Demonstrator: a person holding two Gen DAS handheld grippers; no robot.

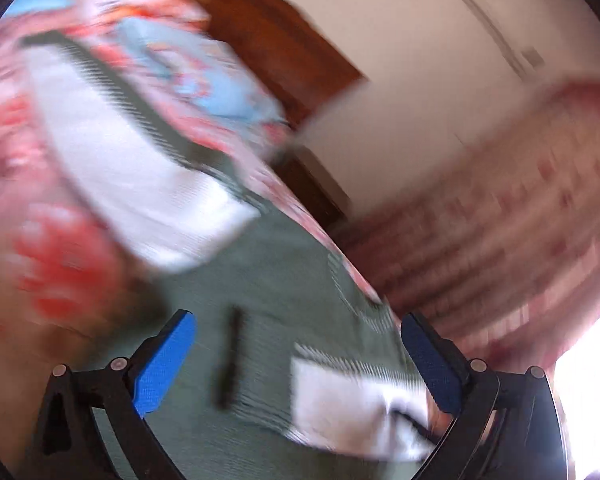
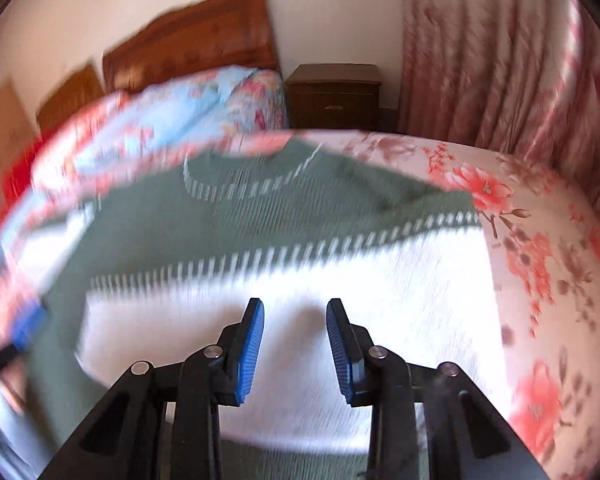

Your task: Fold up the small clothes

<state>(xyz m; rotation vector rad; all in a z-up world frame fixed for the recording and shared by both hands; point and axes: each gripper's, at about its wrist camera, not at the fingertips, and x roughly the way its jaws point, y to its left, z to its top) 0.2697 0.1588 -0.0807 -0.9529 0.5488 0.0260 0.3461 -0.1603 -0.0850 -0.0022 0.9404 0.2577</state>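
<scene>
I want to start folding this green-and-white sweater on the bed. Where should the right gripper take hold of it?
Grip the white sleeve at its outer edge by the floral bedsheet, coming in low from the right. The sweater lies flat, so only an edge offers a lip. The right gripper hangs open above the white part.

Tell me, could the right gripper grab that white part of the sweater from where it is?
Probably yes. The right gripper is open just above the sweater's white band, with nothing between its blue fingers and the cloth. Blur hides whether it touches.
</scene>
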